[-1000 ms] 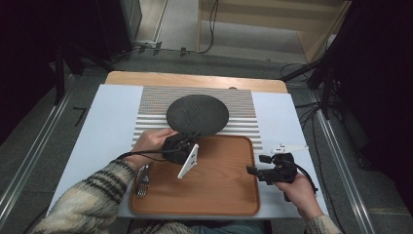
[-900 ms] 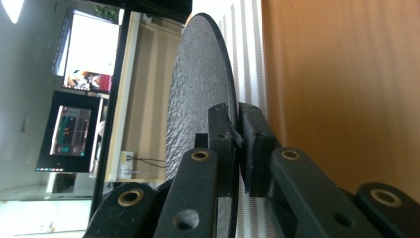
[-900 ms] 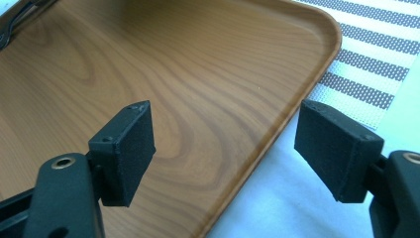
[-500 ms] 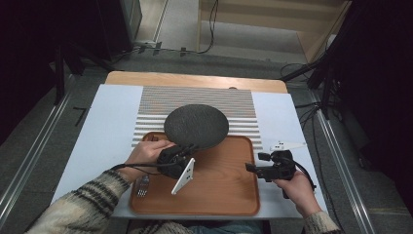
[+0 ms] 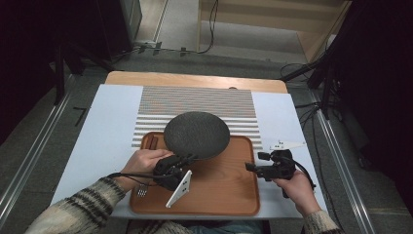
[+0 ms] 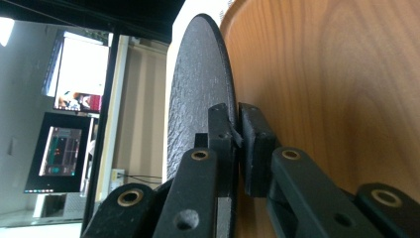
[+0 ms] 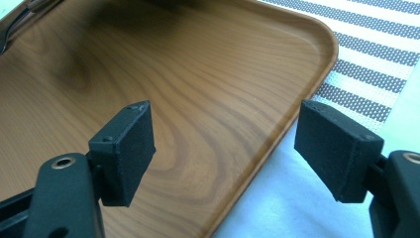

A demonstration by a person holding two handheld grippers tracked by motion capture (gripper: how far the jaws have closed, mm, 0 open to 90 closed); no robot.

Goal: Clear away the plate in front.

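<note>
The round dark slate plate (image 5: 197,135) has slid toward the person since a second ago, off the striped woven placemat (image 5: 195,105) and partly over the brown wooden tray (image 5: 224,187); the left gripper (image 5: 186,158) has its jaws pinching the plate's near rim, plate stretching away beyond the pads (image 6: 250,144); looks like a landing on the tray is close; the right gripper (image 5: 253,167) waits at the tray's right edge, jaws spread on nothing. Count: one plate, one tray, one placemat, one metal fork (image 5: 142,189), two grippers.
</note>
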